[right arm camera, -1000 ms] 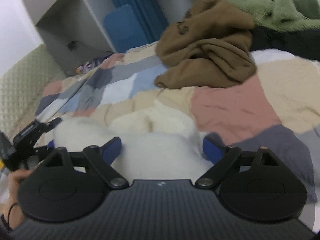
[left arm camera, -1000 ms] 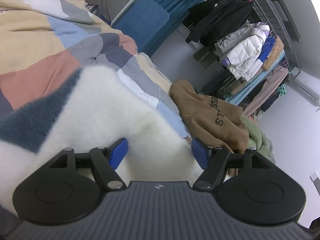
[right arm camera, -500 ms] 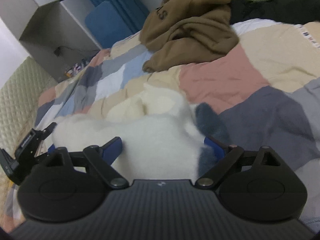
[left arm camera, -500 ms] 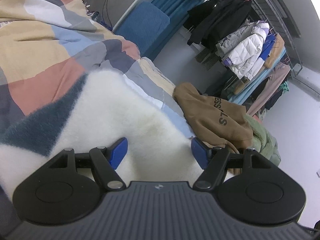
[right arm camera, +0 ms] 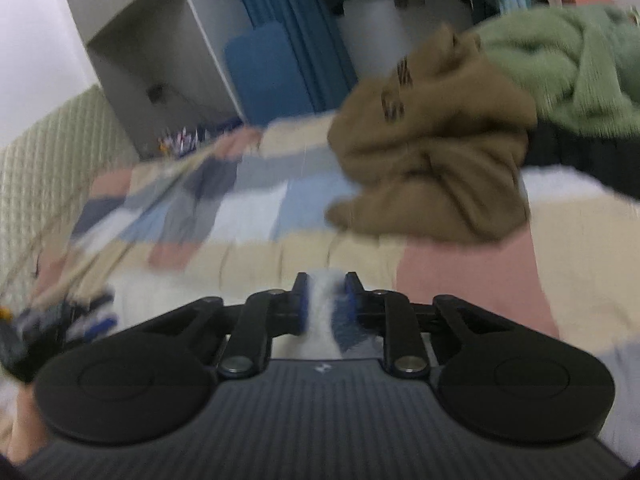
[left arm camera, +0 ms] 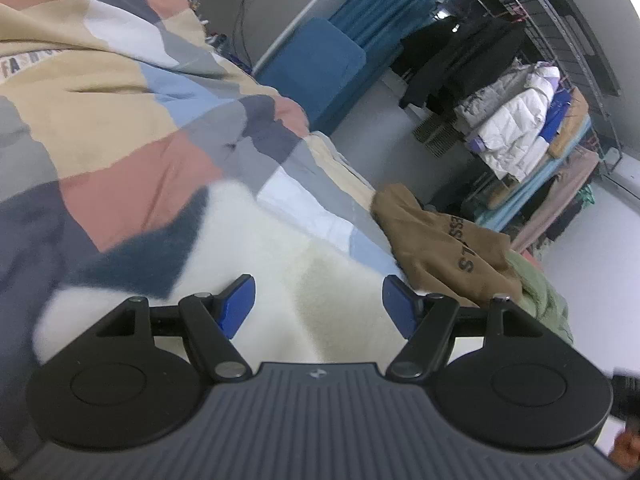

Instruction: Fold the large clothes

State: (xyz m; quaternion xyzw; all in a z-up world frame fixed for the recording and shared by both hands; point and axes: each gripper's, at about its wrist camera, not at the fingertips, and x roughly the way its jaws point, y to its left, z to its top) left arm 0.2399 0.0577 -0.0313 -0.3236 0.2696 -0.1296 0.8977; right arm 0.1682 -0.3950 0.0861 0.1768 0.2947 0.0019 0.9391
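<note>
The left tool (left arm camera: 318,304) is released, its blue fingers (left arm camera: 236,305) spread wide above the fluffy white garment (left arm camera: 280,264) with a dark blue patch, which lies on the patchwork quilt (left arm camera: 120,120) filling the left and centre of the frame; a brown hoodie (left arm camera: 440,240) sits at the right, beside a green fleece (left arm camera: 548,296). The right tool (right arm camera: 326,304) is clenched on a fold of the white garment (right arm camera: 320,320) low in the centre of its blurred frame; the brown hoodie (right arm camera: 432,160) lies in the upper right.

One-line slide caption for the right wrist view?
Right gripper shut on white fleece, brown hoodie heaped beyond on the quilt.
</note>
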